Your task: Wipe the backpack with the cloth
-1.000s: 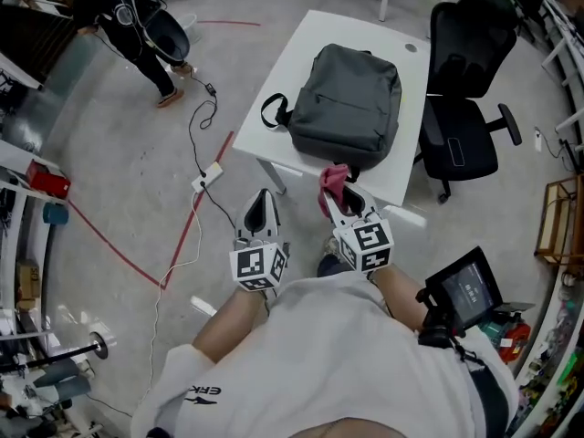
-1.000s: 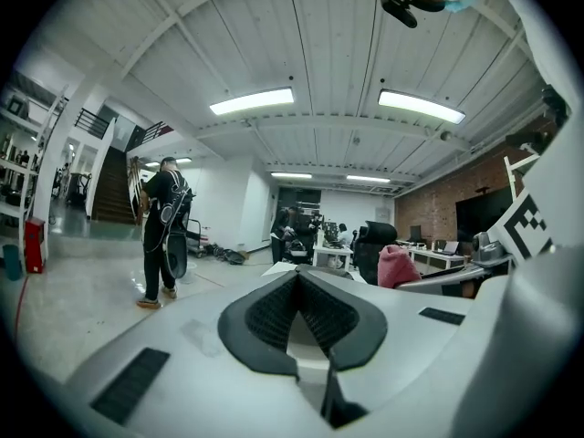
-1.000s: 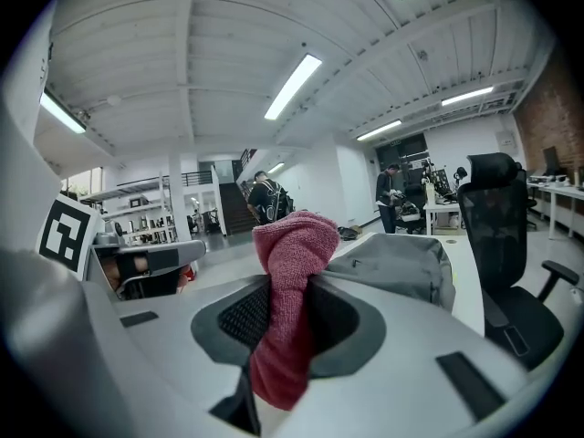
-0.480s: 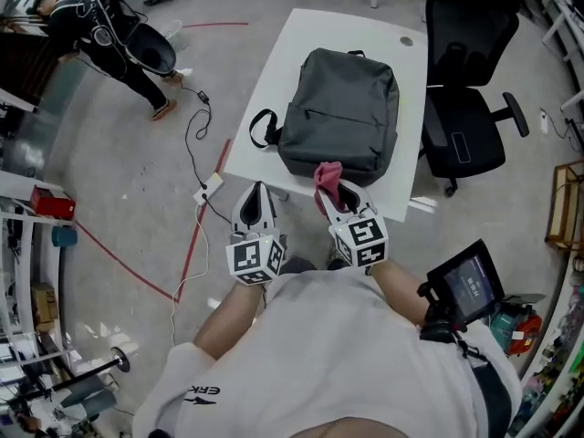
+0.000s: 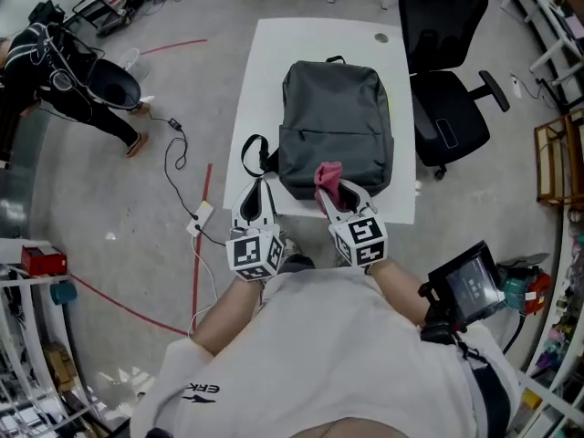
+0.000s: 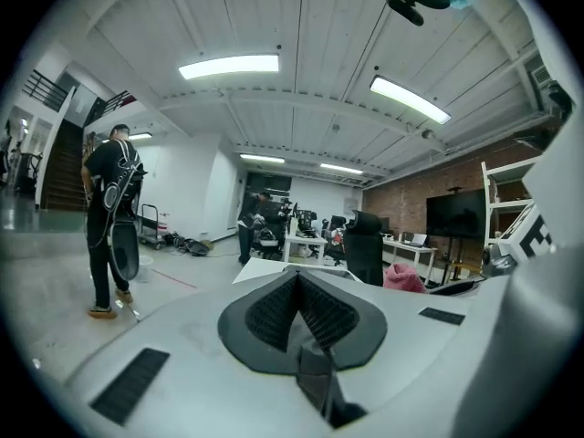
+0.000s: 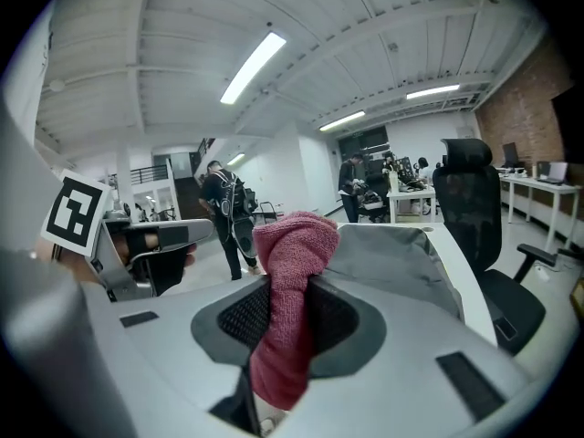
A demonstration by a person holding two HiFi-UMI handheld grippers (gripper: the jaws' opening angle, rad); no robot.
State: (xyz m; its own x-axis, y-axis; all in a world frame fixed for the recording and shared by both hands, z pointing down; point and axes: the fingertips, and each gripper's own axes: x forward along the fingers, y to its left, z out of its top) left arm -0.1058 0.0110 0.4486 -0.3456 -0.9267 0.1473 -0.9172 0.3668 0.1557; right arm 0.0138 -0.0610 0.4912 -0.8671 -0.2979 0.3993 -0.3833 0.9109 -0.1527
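A dark grey backpack (image 5: pixel 336 126) lies flat on a white table (image 5: pixel 257 80), its strap loop (image 5: pixel 252 153) hanging off the left edge. My right gripper (image 5: pixel 330 190) is shut on a pink cloth (image 5: pixel 327 177), held at the backpack's near bottom edge. In the right gripper view the cloth (image 7: pixel 290 290) sticks up between the jaws, with the backpack (image 7: pixel 394 255) just beyond. My left gripper (image 5: pixel 258 192) is shut and empty, at the table's near left edge beside the strap. Its jaws meet in the left gripper view (image 6: pixel 297 301).
A black office chair (image 5: pixel 442 108) stands right of the table. A person in black (image 5: pixel 64 71) stands far left. Cables and a power strip (image 5: pixel 198 217) lie on the floor left of the table. A small screen (image 5: pixel 471 286) is at my right.
I have stepped closer to the table. Both grippers now reach its near edge, and the cloth is at the backpack's bottom edge. The jaws are unchanged.
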